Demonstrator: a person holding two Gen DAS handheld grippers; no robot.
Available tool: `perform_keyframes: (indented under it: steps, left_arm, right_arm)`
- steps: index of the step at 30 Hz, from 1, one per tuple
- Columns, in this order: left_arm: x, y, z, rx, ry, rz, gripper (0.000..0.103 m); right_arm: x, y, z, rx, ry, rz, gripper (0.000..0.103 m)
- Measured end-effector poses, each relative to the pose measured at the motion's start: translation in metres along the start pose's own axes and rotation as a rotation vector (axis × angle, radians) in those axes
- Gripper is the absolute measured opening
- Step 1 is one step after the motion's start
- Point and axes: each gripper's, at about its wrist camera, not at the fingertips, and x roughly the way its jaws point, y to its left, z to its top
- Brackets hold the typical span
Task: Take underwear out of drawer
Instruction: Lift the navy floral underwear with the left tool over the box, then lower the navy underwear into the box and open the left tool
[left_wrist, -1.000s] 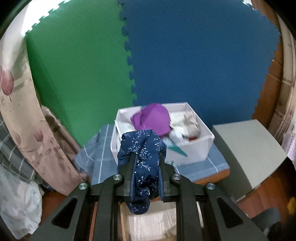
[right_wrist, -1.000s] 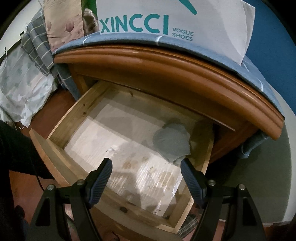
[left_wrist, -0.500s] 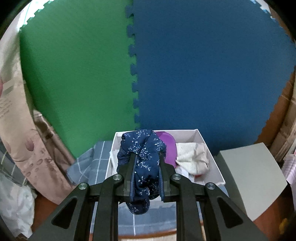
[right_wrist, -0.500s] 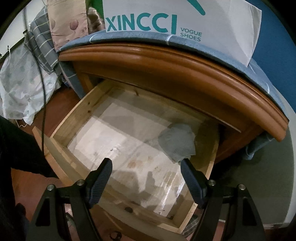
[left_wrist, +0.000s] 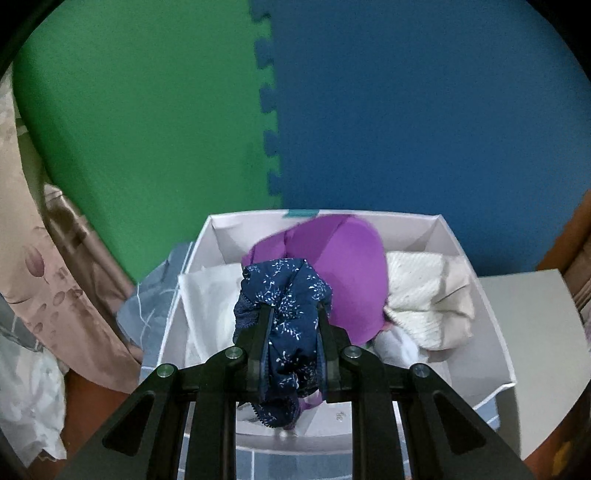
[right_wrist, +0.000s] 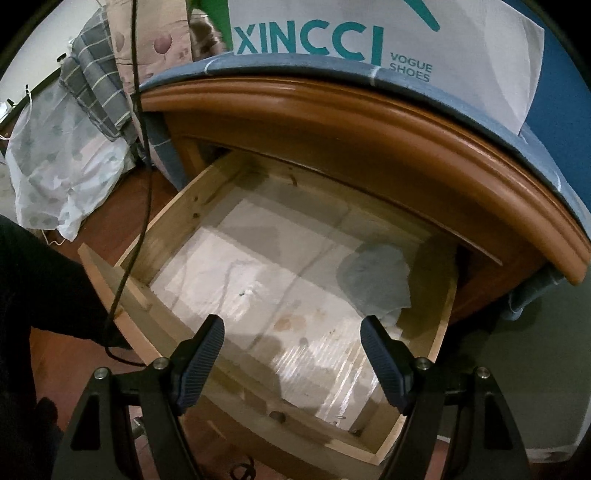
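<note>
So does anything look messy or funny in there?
A bit. The drawer hangs open with just one grey cloth crumpled in its right back corner. The white box is stuffed with bunched clothes, and the left gripper holds blue undies over it.

1. Green foam mat (left_wrist: 147, 122) and blue foam mat (left_wrist: 424, 110) interlock side by side behind everything.
2. White shoebox (left_wrist: 476, 325) sits on a blue checked cloth (left_wrist: 147, 306); its side reads "XINCCI VOGUE SHOES".
3. A floral curtain (left_wrist: 40, 269) hangs to the left.
4. Grey plaid bedding (right_wrist: 99, 88) and a white spotted bag (right_wrist: 62, 166) sit left of the wooden nightstand (right_wrist: 369, 147).
5. A black cable (right_wrist: 146, 155) dangles down.
</note>
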Motion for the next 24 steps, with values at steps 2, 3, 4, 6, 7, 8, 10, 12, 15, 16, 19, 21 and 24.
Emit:
perform_keyframes:
  steps: [2, 3, 4, 6, 7, 8, 10, 12, 15, 16, 19, 21, 24]
  left_arm:
    - [0.011, 0.001, -0.003, -0.008, 0.021, -0.001, 0.017]
    - [0.017, 0.001, -0.006, -0.014, 0.032, -0.004, 0.017]
    - [0.020, 0.001, -0.007, -0.015, 0.038, -0.006, 0.017]
    - [0.025, 0.000, -0.011, -0.008, 0.048, -0.002, 0.017]
    - [0.028, -0.001, -0.014, -0.004, 0.057, 0.000, 0.017]
    - [0.031, -0.001, -0.015, -0.003, 0.064, -0.002, 0.017]
    - [0.036, -0.001, -0.019, 0.001, 0.078, -0.001, 0.017]
    - [0.040, 0.000, -0.021, 0.000, 0.092, -0.004, 0.017]
    - [0.048, 0.000, -0.027, 0.009, 0.122, -0.009, 0.017]
    - [0.050, 0.000, -0.028, 0.010, 0.131, -0.010, 0.017]
    - [0.056, 0.000, -0.032, 0.010, 0.154, -0.012, 0.017]
    - [0.062, 0.001, -0.035, 0.012, 0.181, -0.017, 0.018]
    - [0.065, 0.000, -0.040, 0.027, 0.183, -0.015, 0.019]
  right_arm:
    - [0.000, -0.001, 0.000, 0.003, 0.002, 0.003, 0.078]
    - [0.000, -0.001, -0.001, 0.005, 0.001, 0.003, 0.078]
    - [-0.001, -0.002, -0.001, 0.008, 0.000, 0.004, 0.078]
    - [-0.001, -0.002, -0.001, 0.012, -0.002, 0.008, 0.078]
    - [0.000, -0.002, 0.000, 0.013, -0.002, 0.010, 0.078]
    - [0.000, -0.002, -0.001, 0.013, -0.002, 0.010, 0.078]
    - [0.000, -0.001, 0.000, 0.014, 0.000, 0.012, 0.078]
    - [0.001, 0.000, 0.000, 0.012, 0.000, 0.014, 0.078]
    - [0.002, 0.002, 0.000, 0.008, 0.005, 0.014, 0.078]
    - [0.003, 0.002, -0.001, 0.008, 0.008, 0.014, 0.078]
    - [0.004, 0.002, -0.001, 0.012, 0.012, 0.017, 0.078]
    - [0.006, 0.002, -0.002, 0.015, 0.017, 0.019, 0.078]
    - [0.008, 0.003, -0.003, 0.017, 0.023, 0.018, 0.078]
